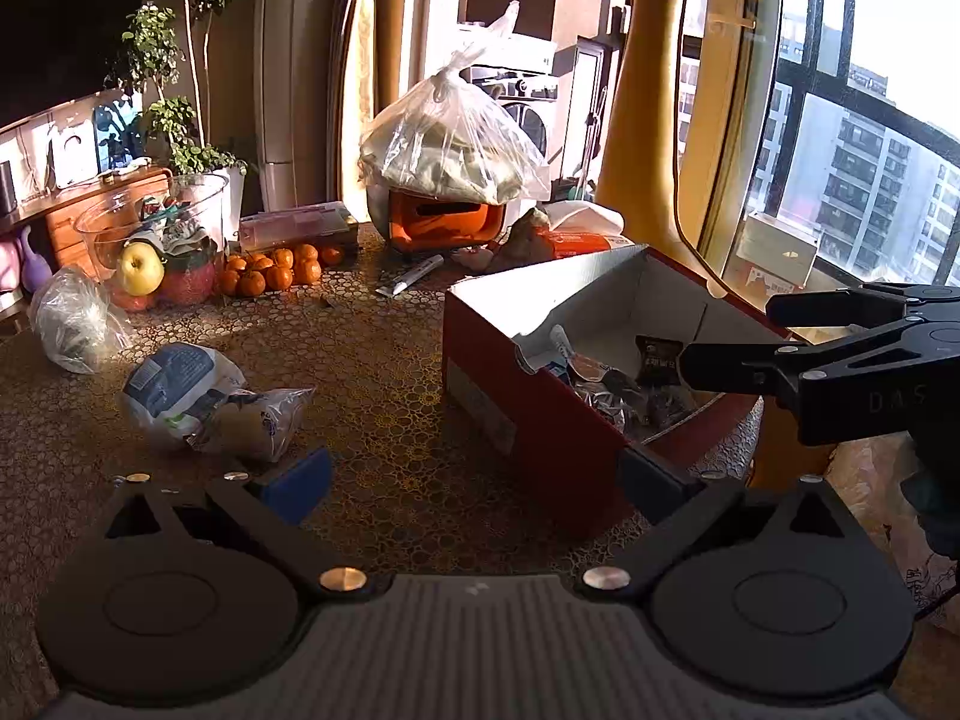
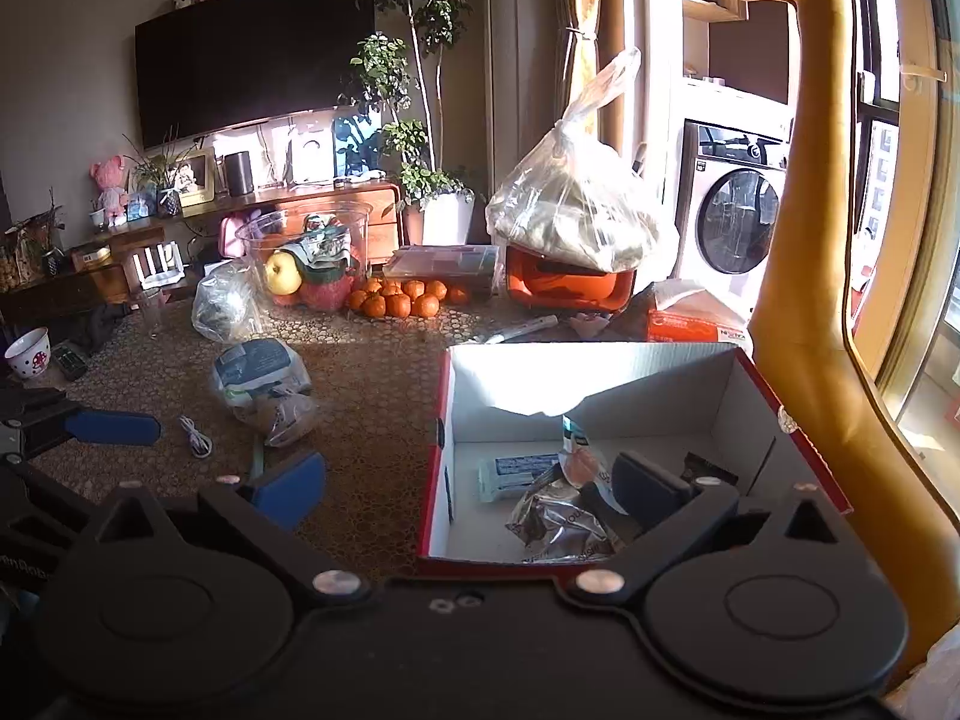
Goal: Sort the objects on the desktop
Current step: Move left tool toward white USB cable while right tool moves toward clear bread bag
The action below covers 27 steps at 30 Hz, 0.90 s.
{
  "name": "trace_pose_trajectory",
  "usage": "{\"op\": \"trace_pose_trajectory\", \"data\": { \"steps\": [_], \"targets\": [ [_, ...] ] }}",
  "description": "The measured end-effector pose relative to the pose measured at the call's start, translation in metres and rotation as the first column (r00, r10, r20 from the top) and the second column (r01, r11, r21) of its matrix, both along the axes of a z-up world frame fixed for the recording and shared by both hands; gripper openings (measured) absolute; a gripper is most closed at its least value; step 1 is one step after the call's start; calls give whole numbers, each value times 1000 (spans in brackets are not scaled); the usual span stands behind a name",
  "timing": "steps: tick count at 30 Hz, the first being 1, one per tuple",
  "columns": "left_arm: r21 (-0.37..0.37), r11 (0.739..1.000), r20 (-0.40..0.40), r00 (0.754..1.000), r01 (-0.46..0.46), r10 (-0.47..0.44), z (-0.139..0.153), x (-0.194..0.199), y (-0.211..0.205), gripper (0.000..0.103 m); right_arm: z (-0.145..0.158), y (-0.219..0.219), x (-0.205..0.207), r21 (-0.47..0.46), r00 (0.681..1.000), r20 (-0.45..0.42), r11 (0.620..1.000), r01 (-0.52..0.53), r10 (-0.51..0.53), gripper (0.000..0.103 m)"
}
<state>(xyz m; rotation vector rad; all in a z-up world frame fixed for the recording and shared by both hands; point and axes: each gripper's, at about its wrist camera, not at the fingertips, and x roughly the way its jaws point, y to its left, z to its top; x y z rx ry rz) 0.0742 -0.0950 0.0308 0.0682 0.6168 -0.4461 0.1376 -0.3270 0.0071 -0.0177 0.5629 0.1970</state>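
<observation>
A red cardboard box (image 1: 510, 414) with a white inside stands open on the patterned table; its rim (image 2: 441, 420) fills the middle of the right wrist view. Inside lie a silver foil packet (image 2: 558, 516), a pale blue pack (image 2: 516, 474) and a black packet (image 1: 657, 357). My left gripper (image 1: 474, 480) is open and holds nothing, just short of the box's near corner. My right gripper (image 2: 468, 492) is open too, one finger over the box, the other over the table. It also shows as a black gripper (image 1: 729, 336) over the box's right side. A blue left finger (image 2: 114, 426) shows at left.
Two clear bags of packaged goods (image 1: 180, 396) lie left of the box, beside a white cable (image 2: 198, 438). Further back are a tube (image 1: 414, 276), tangerines (image 1: 276, 273), a glass bowl with an apple (image 1: 141, 267) and a big plastic bag on an orange appliance (image 1: 450, 150). A tall yellow giraffe figure (image 2: 804, 240) stands right of the box.
</observation>
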Motion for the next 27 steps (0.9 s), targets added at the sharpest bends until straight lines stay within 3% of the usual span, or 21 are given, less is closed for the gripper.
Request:
{"op": "trace_pose_trajectory", "data": {
  "steps": [10, 27],
  "targets": [
    [-7, 994, 64, 992, -109, 109, 1, -5, 43, 103, -1, 33, 6, 39, 1000, 24, 999, -2, 1, 103],
    [-25, 965, 70, 963, -260, 261, -17, 14, 110, 103, -18, 98, 37, 40, 997, 37, 997, -67, 66, 103]
  ]
}}
